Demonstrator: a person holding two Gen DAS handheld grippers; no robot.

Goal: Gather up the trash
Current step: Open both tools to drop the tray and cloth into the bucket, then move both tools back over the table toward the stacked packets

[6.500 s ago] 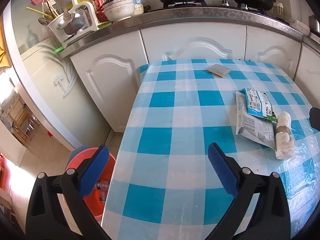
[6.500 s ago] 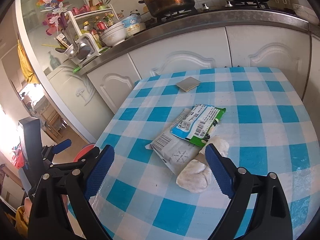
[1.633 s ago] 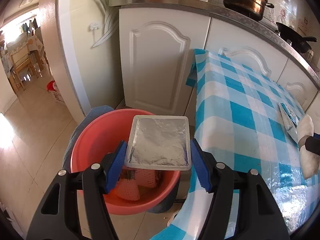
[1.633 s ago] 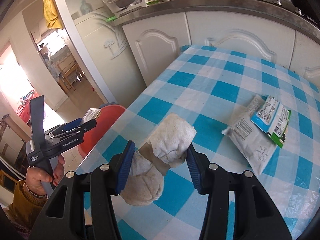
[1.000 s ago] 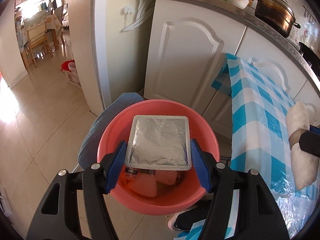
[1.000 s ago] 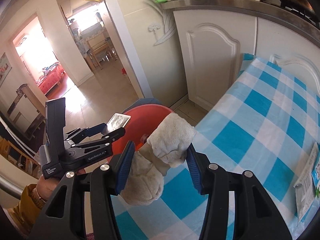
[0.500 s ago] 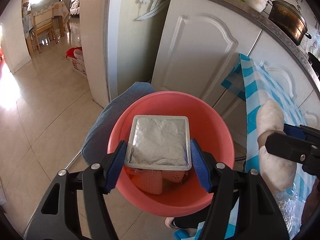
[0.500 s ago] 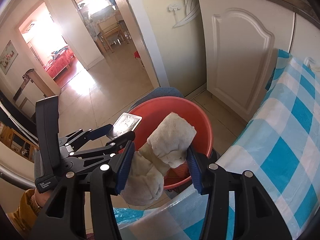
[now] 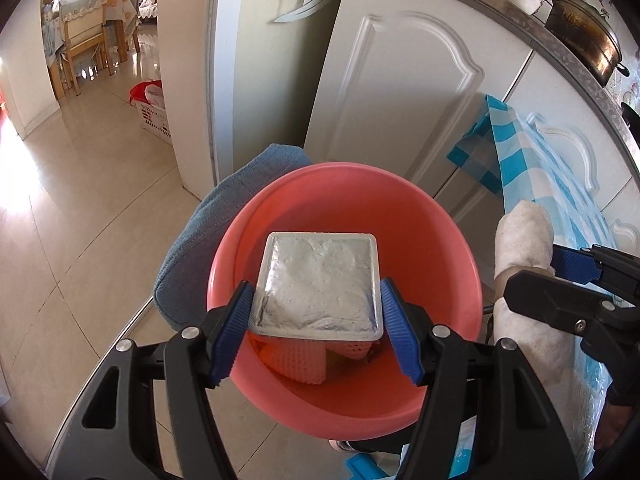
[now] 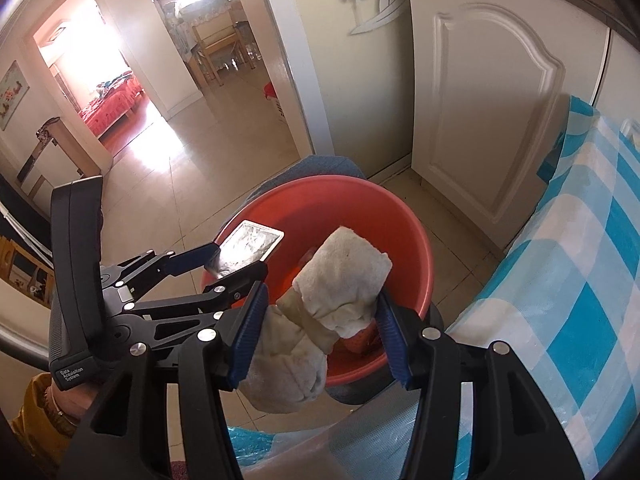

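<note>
1. My left tongs (image 9: 318, 330) are clamped on the foil tray (image 9: 318, 286), holding it flat over the red bucket (image 9: 440, 248), which sits on the floor beside the worktop (image 10: 592, 280).
2. My right tongs (image 10: 320, 330) have just been opening. The taped rag roll (image 10: 320, 312) is between the pads and, as far as I can tell, only barely pinched; it hangs over the bucket's near rim.
3. Risk: the roll is long and lies slantwise, with its lower end outside the rim in the right view. If I let go here, I think it could tip over the edge onto the floor.
4. Risk: both tongs crowd the same opening. The tray could land on the roll, or the tongs could knock together, if I release both at once.
5. Risk: the tray is light and flat, so it might glide sideways and catch the rim.
6. The left view alone shows the bucket's contents, some pink mesh pieces (image 9: 298, 364), and the blue cloth (image 9: 188, 264) under the bucket.
7. The right view alone shows the hand (image 10: 70, 400) on the left tongs and how the roll sits against the rim.
</note>
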